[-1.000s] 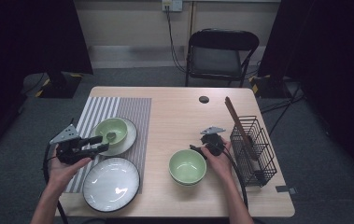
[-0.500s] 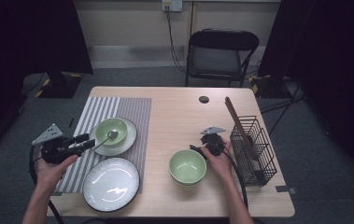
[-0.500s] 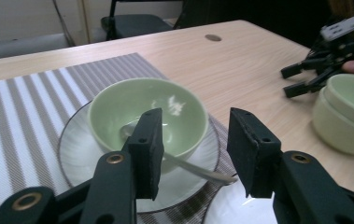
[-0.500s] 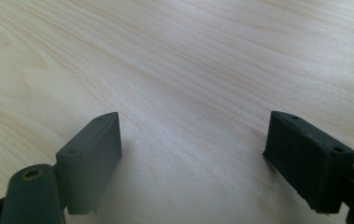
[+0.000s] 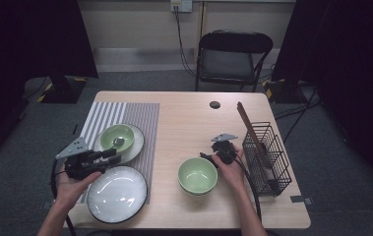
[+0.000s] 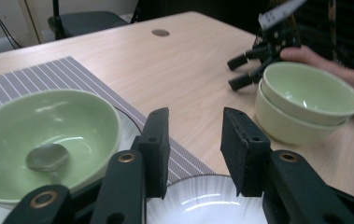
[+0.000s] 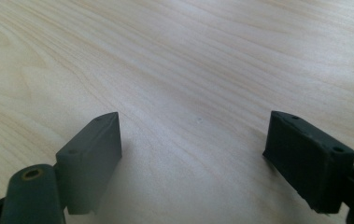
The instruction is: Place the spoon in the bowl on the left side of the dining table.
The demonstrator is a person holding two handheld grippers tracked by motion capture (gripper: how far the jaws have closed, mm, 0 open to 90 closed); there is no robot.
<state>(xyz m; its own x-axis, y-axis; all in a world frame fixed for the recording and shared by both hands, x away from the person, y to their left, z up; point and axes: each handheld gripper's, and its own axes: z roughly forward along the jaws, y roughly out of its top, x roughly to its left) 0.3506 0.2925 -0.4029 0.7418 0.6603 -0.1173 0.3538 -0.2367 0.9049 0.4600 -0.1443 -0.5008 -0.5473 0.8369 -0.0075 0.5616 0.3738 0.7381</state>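
left claw (image 6: 192,149), its jaws just narrowing with nothing between them, hovers over the white plate (image 5: 116,193) beside the green bowl (image 6: 44,140) holding a spoon (image 6: 47,157); a careless swing could knock that bowl. right claw (image 7: 191,163) gapes wide over bare desk (image 7: 188,60).

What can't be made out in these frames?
- Spoon handle: left gripper view, hidden behind the left gripper.
- Rack contents: high view, too dark and small.
- White plate: left gripper view, cut off by the bottom edge.
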